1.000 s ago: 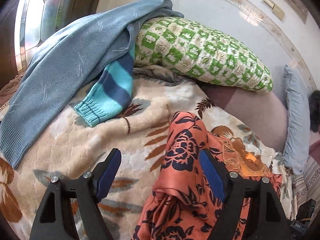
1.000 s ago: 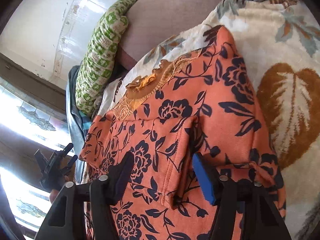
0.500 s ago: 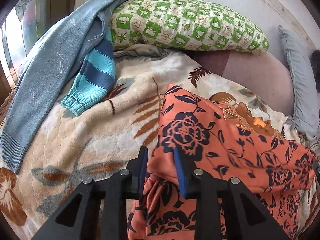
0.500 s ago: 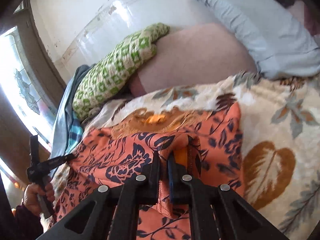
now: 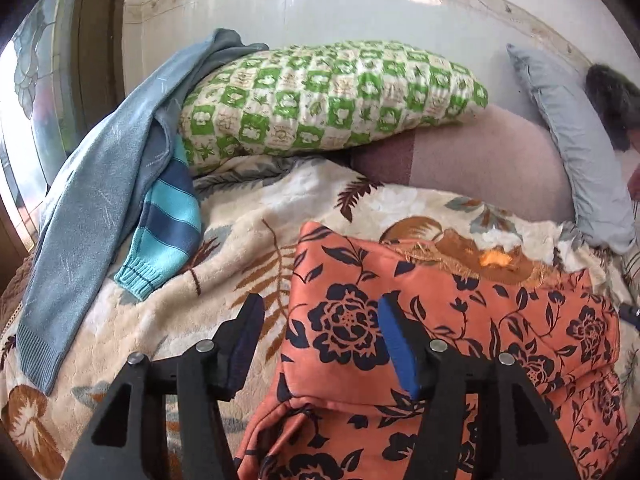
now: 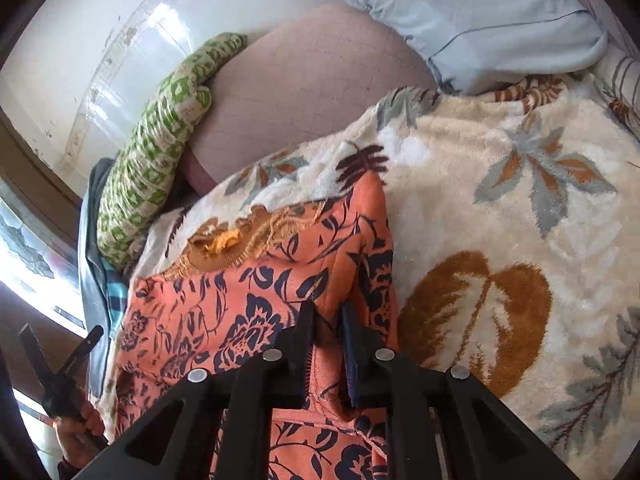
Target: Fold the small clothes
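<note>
Right now we pinch a fold of the orange floral garment [image 6: 256,320] with our right gripper [image 6: 328,320], while our left gripper [image 5: 320,336] gapes over its corner on the blanket [image 5: 240,216]. Held one-sided, the slippery cloth may skew or unfold.

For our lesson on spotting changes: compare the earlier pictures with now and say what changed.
The left gripper has opened its jaws and let go of the orange floral garment, whose folded edge now lies flat. The right gripper stays shut on it. The sweater and pillow are unmoved.
</note>
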`<action>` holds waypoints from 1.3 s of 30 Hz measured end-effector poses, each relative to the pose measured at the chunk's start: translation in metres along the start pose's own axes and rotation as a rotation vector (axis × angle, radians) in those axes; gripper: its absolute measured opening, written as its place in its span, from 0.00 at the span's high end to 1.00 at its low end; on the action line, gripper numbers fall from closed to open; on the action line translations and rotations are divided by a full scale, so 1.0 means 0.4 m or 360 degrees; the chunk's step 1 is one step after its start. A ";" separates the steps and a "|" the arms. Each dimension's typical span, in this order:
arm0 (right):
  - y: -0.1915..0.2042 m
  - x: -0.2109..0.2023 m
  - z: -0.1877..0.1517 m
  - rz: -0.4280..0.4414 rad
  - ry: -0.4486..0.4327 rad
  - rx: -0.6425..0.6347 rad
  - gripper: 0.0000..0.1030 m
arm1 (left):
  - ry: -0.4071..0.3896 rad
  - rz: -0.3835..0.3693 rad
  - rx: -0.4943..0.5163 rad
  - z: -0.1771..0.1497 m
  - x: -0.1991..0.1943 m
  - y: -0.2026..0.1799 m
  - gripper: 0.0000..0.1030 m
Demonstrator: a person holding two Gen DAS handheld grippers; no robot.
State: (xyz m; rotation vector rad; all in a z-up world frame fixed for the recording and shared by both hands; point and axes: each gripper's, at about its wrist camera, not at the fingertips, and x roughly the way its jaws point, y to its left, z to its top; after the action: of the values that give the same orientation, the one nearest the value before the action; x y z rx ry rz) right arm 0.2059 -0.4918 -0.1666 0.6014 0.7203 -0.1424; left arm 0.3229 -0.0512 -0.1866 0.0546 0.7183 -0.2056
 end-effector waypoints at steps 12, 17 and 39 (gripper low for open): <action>0.016 0.160 -0.071 -0.0101 0.0362 -0.0148 0.84 | 0.0407 0.0126 0.0036 -0.059 0.101 -0.002 0.42; 0.063 0.073 -0.048 -0.0001 0.0102 -0.0245 0.84 | 0.0266 0.0057 -0.0036 -0.030 0.056 0.011 0.42; 0.213 -0.072 -0.223 0.0081 0.0225 -0.0404 0.82 | 0.0018 0.0106 0.0111 -0.144 -0.361 -0.059 0.23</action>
State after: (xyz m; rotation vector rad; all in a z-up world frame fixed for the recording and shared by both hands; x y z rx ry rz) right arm 0.1602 -0.3738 -0.1605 0.3892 0.8440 0.0394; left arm 0.1746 -0.0430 -0.1344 0.1463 0.7196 -0.1664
